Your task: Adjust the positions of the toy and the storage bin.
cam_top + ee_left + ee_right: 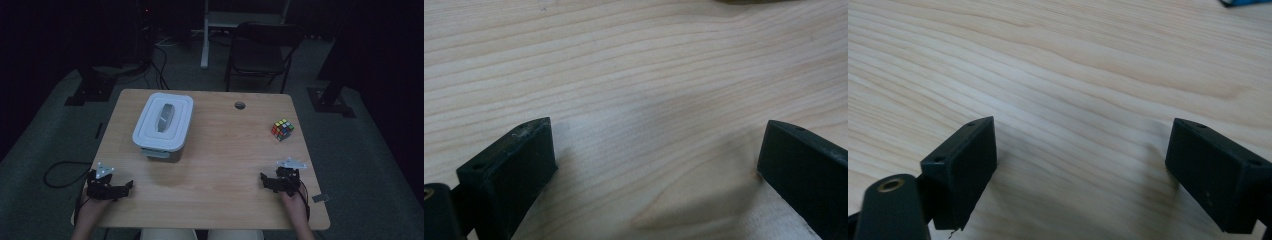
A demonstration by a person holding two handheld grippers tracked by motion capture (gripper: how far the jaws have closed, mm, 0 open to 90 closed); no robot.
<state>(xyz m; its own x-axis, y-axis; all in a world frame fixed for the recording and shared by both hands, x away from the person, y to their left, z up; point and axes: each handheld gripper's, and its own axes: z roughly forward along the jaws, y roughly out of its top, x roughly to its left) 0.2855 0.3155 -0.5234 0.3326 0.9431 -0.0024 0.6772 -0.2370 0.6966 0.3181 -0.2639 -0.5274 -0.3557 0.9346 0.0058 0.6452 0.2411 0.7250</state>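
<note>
A white lidded plastic box [163,125] stands on the wooden table [220,165], left of centre at the back. A multicoloured puzzle cube [282,129] sits near the right edge. My left gripper [129,185] rests on the front left corner of the table, held by a hand, jaws pointing inward. My right gripper [262,178] rests at the front right, also pointing inward. In the left gripper view the left gripper [656,145] stands open over bare wood. In the right gripper view the right gripper [1083,142] is open too, with nothing between the jaws.
A round cable hole [240,105] lies near the table's back edge. A folding chair [262,50] and a white desk leg [205,40] stand beyond the table on the dark floor. A black cable [57,172] loops on the floor at left.
</note>
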